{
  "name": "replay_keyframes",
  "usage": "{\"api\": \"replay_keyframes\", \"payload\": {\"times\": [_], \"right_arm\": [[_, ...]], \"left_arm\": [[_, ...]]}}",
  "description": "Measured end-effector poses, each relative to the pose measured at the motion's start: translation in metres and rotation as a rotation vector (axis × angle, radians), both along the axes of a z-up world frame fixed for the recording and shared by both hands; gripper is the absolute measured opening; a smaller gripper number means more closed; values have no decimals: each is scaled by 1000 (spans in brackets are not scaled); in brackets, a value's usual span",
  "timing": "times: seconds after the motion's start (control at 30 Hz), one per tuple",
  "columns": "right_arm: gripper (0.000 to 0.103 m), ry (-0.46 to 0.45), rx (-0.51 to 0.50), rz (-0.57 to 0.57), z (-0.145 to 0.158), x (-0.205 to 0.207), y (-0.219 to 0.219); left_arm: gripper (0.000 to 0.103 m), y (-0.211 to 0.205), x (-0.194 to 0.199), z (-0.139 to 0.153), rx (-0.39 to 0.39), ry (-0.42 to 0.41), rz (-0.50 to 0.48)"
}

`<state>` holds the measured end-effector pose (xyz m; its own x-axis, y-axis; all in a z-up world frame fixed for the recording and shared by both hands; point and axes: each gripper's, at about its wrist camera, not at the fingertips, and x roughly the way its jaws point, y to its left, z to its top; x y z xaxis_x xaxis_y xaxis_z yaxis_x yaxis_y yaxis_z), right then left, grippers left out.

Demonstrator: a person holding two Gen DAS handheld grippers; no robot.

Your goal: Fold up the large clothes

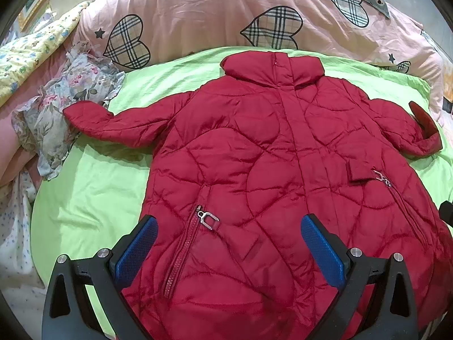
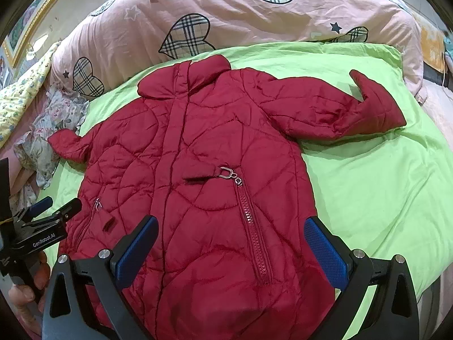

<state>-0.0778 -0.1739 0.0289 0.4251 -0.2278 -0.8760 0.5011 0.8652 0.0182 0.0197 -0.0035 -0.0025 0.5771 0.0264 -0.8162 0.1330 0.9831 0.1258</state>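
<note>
A red quilted coat lies flat, front up, on a green sheet, collar away from me and both sleeves spread out. It also shows in the right wrist view. My left gripper is open above the coat's lower left part, near the left pocket zipper. My right gripper is open above the lower right part, by the right pocket zipper. Neither holds anything. The left gripper also shows at the left edge of the right wrist view.
A pink duvet with plaid hearts is bunched behind the coat. A floral garment lies under the left sleeve end. A yellow floral quilt is at the far left. The green sheet stretches right of the coat.
</note>
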Motion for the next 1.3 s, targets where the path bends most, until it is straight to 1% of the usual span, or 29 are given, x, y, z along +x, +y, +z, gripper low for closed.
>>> {"api": "replay_keyframes", "payload": {"times": [0.4,0.6,0.7,0.83,0.97,1.17,1.23,1.3], "right_arm": [[103,-3,30,-23,-1,-2,-12],[103,-14,37,-37,3,-6,-17],[103,-16,36,-41,4,-5,-21],[103,-23,32,-58,7,-6,-31],[103,-33,16,-93,13,-8,-47],[103,-54,-1,-148,22,-14,-73],[103,-63,-4,-167,24,-15,-83],[103,-62,-13,-186,24,-16,-92]], "left_arm": [[102,-4,8,-7,-25,14,-22],[102,-2,14,-11,-36,7,-14],[102,-1,17,-13,-42,16,-12],[102,-2,22,-16,-15,32,-13],[102,0,25,-16,-42,33,-13],[102,0,25,-14,-32,-32,-20],[102,0,25,-14,-33,-34,-22],[102,1,27,-15,-50,-30,-27]]}}
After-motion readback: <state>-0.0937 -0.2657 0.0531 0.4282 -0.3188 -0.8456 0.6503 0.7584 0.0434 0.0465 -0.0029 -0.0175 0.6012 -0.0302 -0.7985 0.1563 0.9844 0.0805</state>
